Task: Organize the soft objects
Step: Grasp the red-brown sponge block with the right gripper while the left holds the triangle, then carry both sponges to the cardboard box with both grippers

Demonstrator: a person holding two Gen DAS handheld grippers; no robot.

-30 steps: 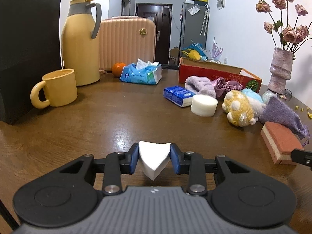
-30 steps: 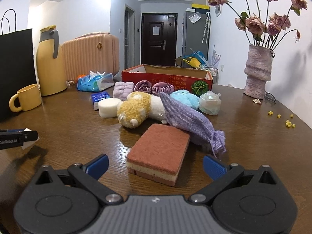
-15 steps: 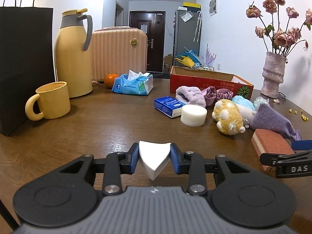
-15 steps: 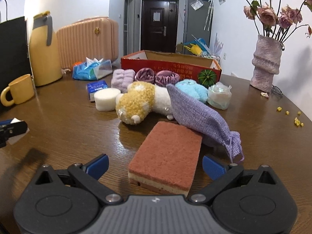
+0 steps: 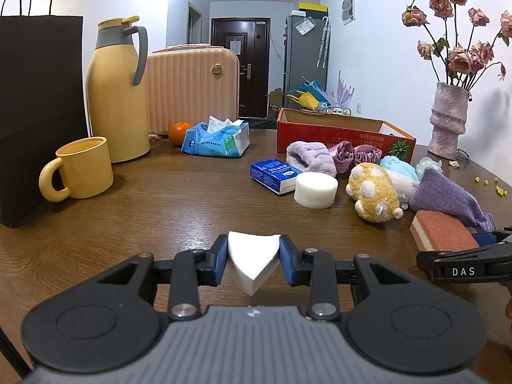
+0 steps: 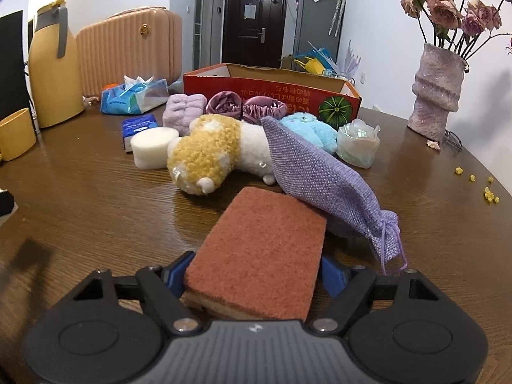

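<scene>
Closing around the red sponge (image 6: 256,249) on the table (image 6: 96,198), the right gripper (image 6: 254,275) straddles its near end; the left gripper (image 5: 253,264) clamps a white foam wedge (image 5: 252,257).

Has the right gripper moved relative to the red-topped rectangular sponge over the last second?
Yes. The right gripper has come forward toward the red cardboard box; its closing jaws now flank the red-topped rectangular sponge, which sat ahead of them before.
</scene>
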